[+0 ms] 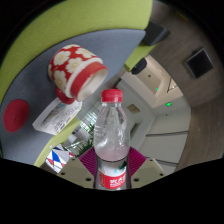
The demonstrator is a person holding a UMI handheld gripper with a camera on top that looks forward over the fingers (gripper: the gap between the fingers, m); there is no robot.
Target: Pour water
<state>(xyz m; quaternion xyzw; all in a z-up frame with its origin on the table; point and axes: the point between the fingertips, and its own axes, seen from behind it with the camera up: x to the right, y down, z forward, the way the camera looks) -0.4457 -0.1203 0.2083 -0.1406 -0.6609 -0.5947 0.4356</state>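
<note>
My gripper [112, 168] is shut on a clear plastic water bottle [112, 135] with a red cap [113, 96] and a red label [113, 180]. Both pink pads [90, 160] press on its sides. The bottle is held off the table and the whole view is tilted. A red cup with white flower shapes [74, 70] stands on the table beyond and left of the bottle's cap, its white inside rim facing me.
The table [40, 50] is grey with a yellow-green edge. A red lid [14, 115] lies left of the cup. A white packet [58, 115] and a printed wrapper [62, 155] lie near the bottle. Office desks and equipment [160, 85] stand beyond.
</note>
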